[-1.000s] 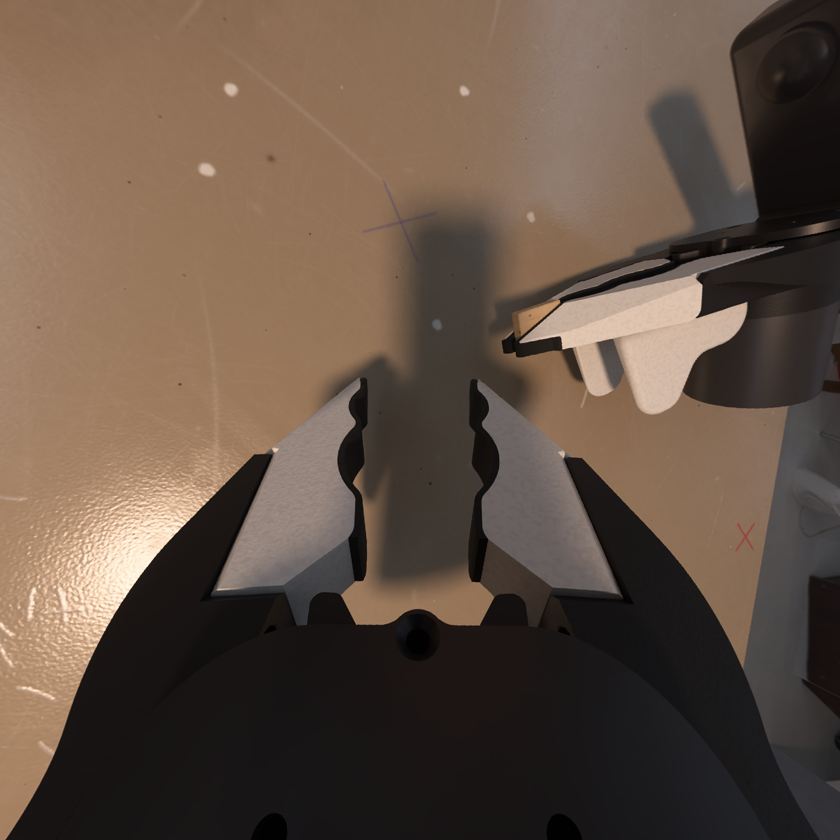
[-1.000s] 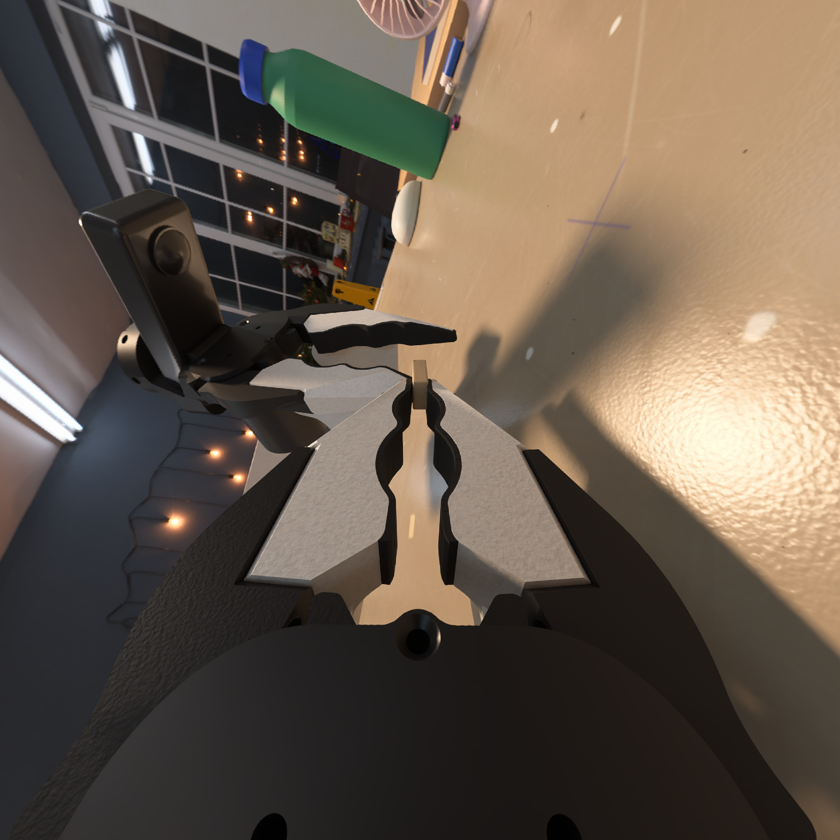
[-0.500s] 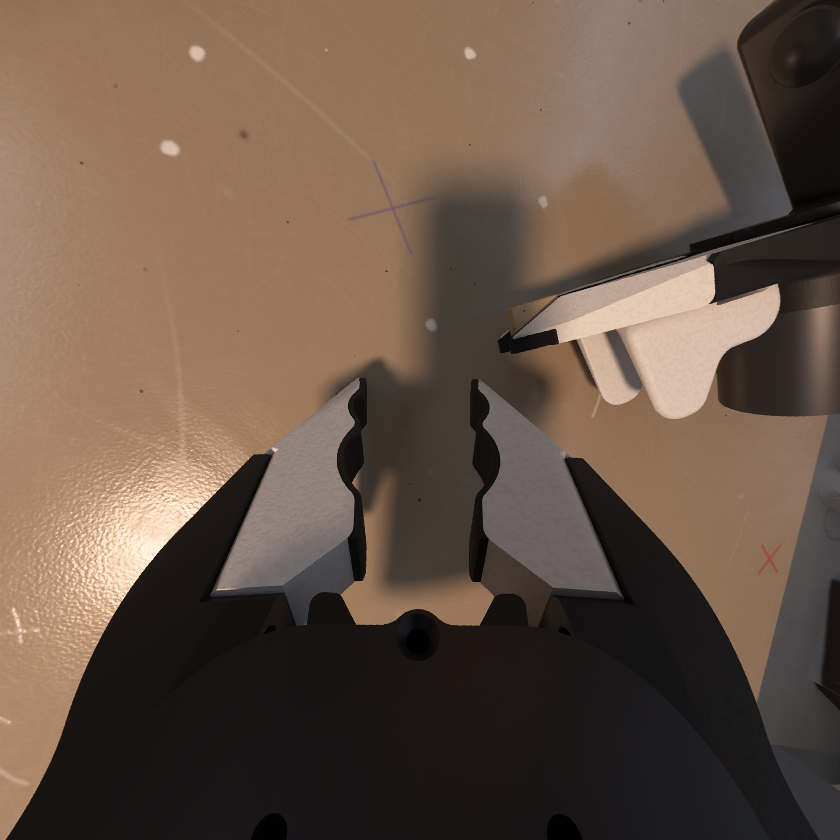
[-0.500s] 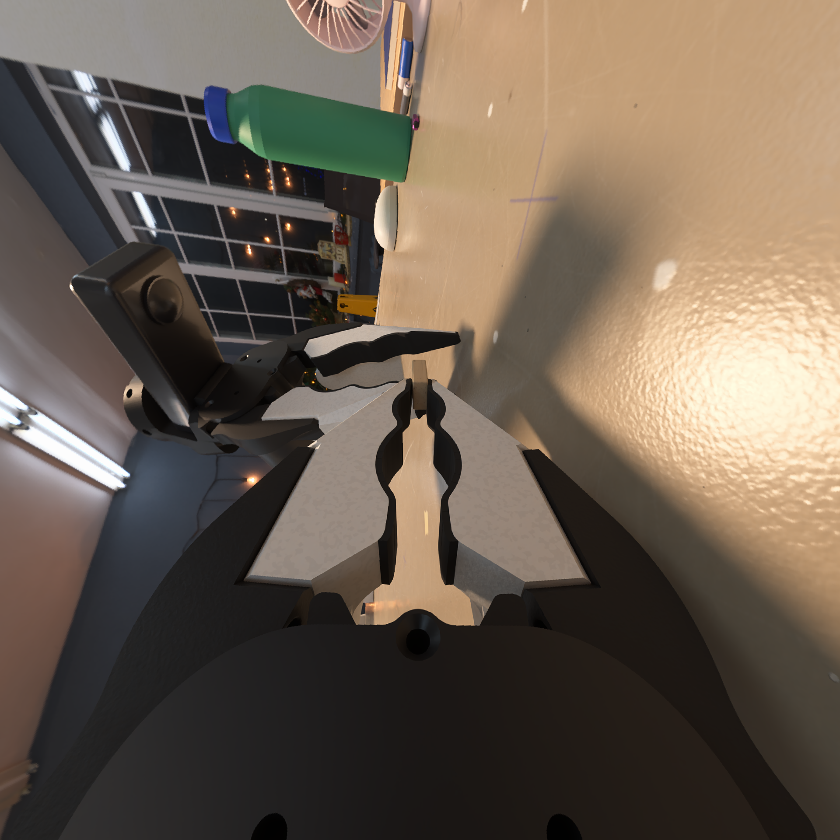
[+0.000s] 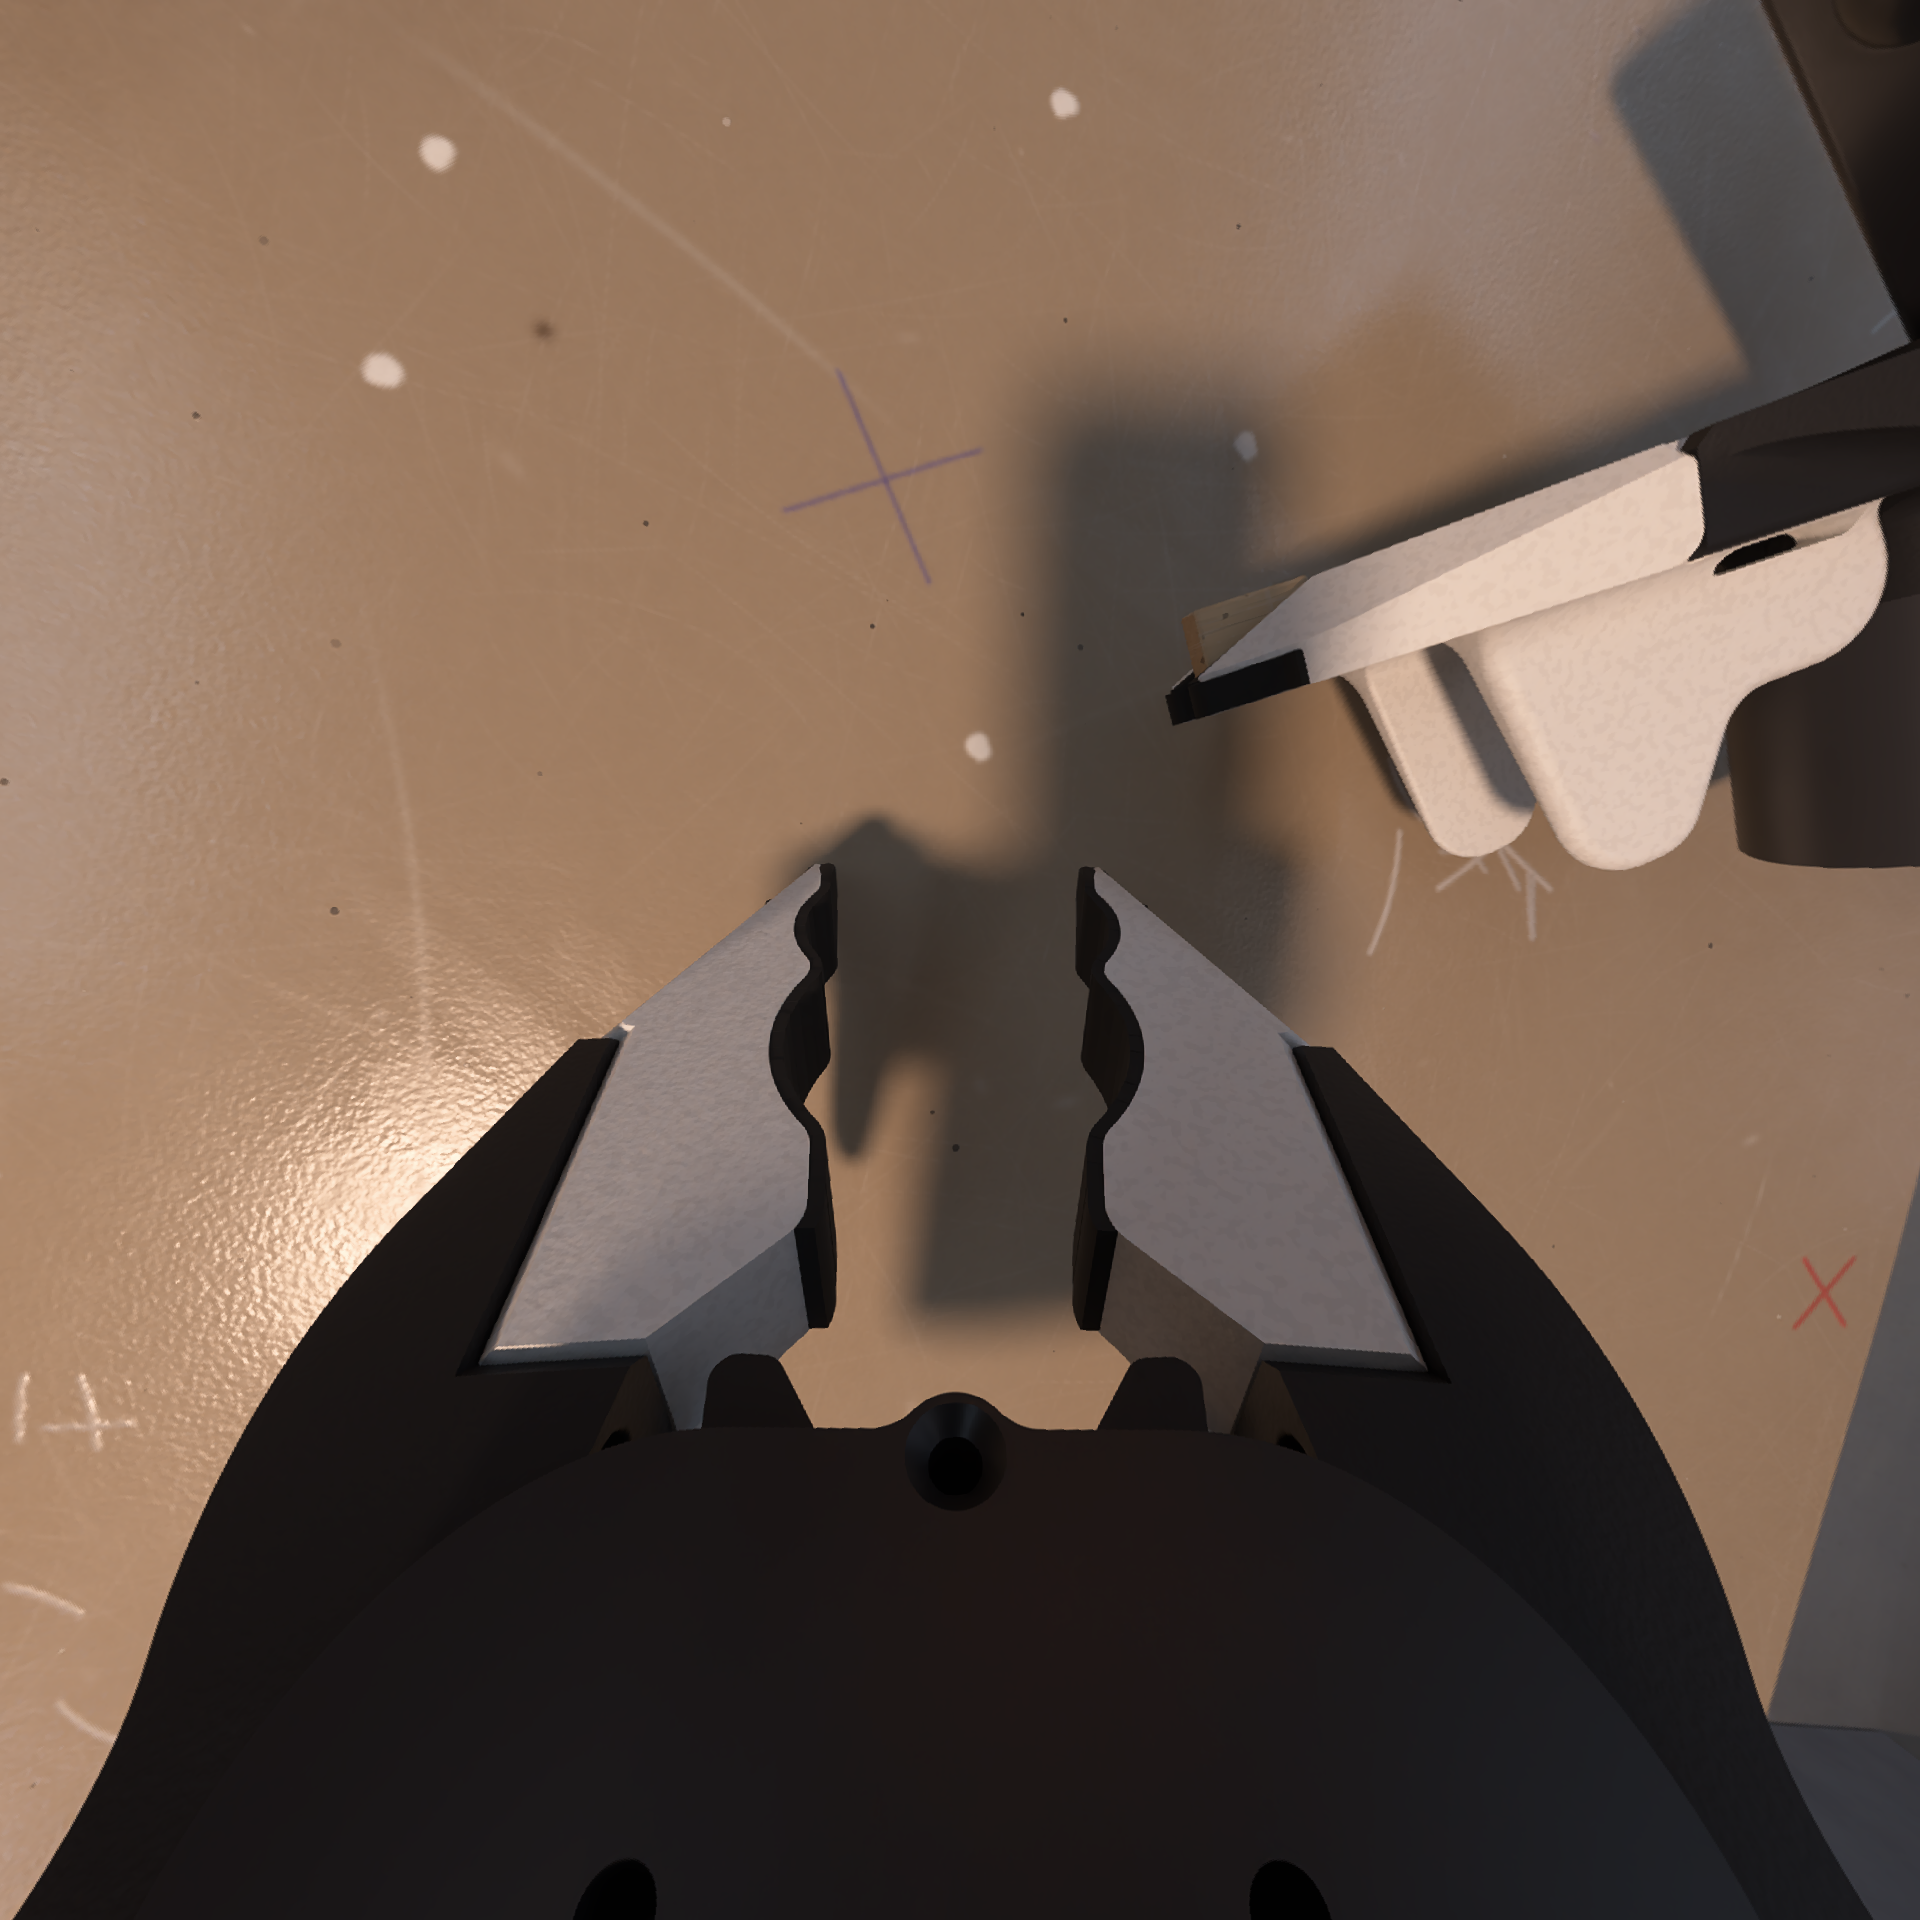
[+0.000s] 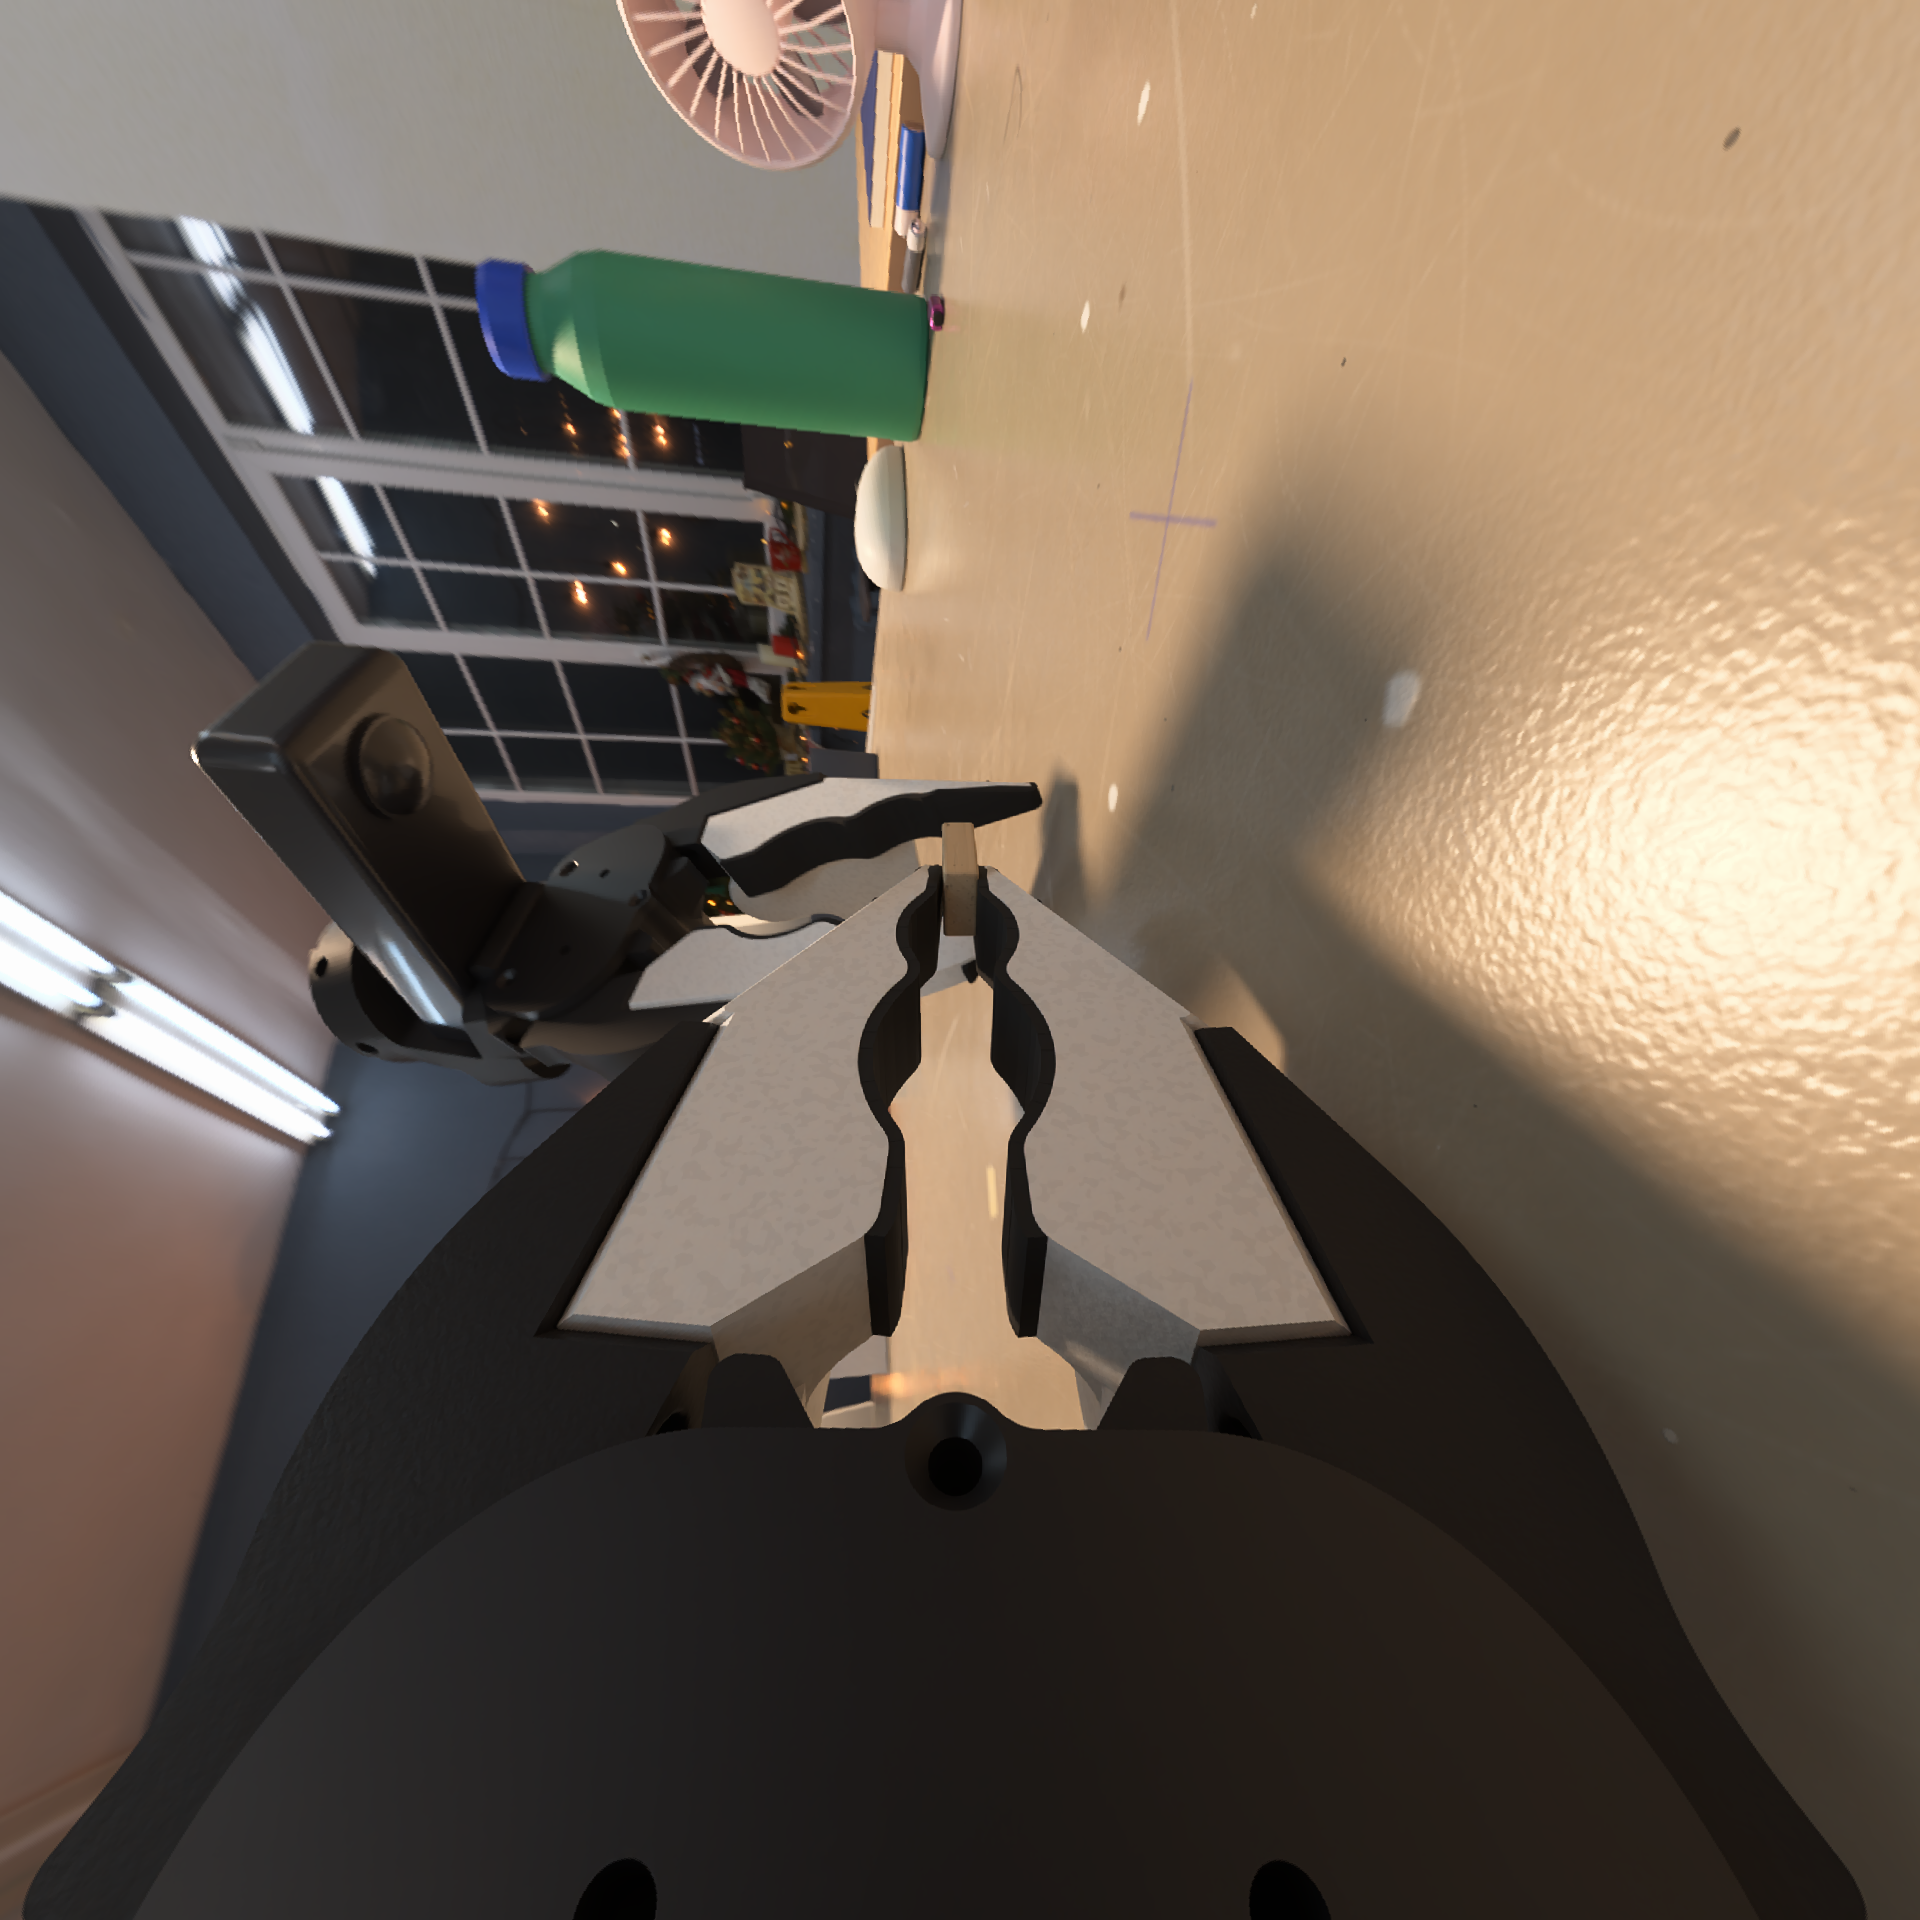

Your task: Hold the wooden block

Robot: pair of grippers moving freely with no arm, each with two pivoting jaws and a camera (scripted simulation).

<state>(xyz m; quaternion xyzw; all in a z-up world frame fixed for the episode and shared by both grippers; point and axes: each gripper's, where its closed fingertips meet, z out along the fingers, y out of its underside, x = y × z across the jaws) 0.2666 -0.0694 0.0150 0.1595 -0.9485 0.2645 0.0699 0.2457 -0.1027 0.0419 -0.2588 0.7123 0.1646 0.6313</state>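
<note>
A small pale wooden block (image 6: 958, 878) is pinched at the tips of my right gripper (image 6: 958, 883), which is shut on it above the tan table. In the left wrist view the block (image 5: 1236, 618) pokes out of the right gripper (image 5: 1247, 655) at the upper right. My left gripper (image 5: 954, 883) is open and empty, pointing down at the table, a short way from the block. In the right wrist view the left gripper (image 6: 935, 821) shows just beyond the block, its jaws apart.
A green bottle with a blue cap (image 6: 717, 343) stands on the table (image 6: 1455, 416), with a white rounded object (image 6: 881, 517) beside it, and a pink fan (image 6: 769, 73) and small items beyond. The table's edge (image 5: 1860, 1403) runs at the lower right in the left wrist view.
The right gripper has turned with the block, so the bottle and fan have shifted in its view. The left gripper has drifted a little over the table, still open.
</note>
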